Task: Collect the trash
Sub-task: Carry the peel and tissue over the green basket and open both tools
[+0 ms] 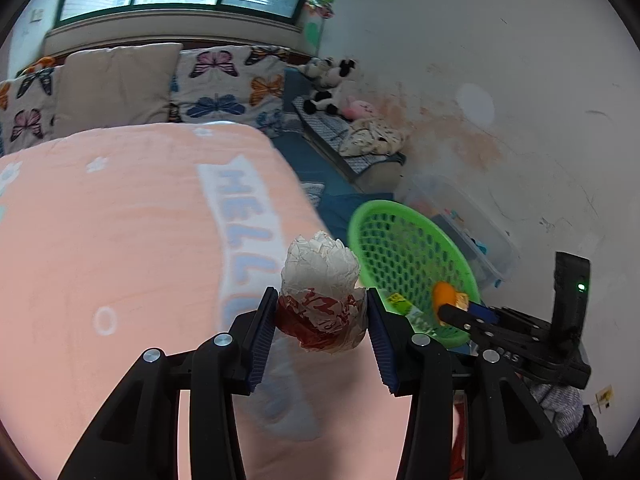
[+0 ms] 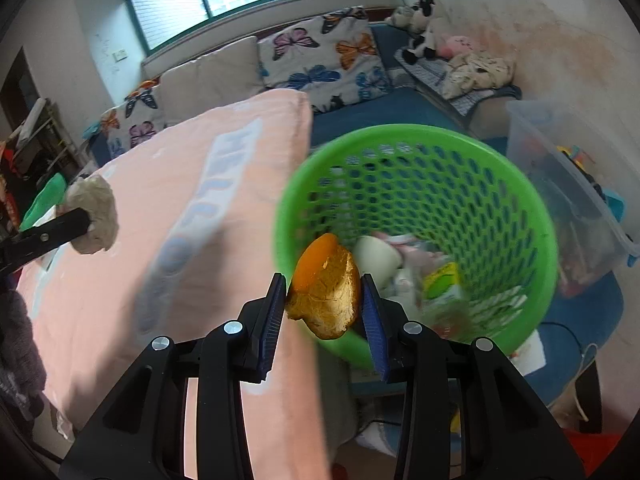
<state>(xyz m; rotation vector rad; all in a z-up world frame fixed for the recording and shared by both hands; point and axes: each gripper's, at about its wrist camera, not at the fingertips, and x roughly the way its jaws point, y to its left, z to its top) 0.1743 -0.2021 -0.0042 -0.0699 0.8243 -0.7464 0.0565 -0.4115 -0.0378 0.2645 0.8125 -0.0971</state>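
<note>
Two tools grip trash. Left tool (image 1: 322,312) clamps a crumpled wrapper (image 1: 322,292) at lower centre. Right tool (image 2: 324,300) pinches orange peel (image 2: 326,290) before the green basket (image 2: 532,216).

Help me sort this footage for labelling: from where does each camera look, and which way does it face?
Left wrist: sits on the left gripper, looking down along its fingers over the pink blanket; the gripper clamps a crumpled white-and-red paper wrapper.
Right wrist: sits on the right gripper, facing the round green perforated plastic basket; the gripper holds an orange peel piece.
Shared: blanket, basket, butterfly cushions, and each other's gripper.
</note>
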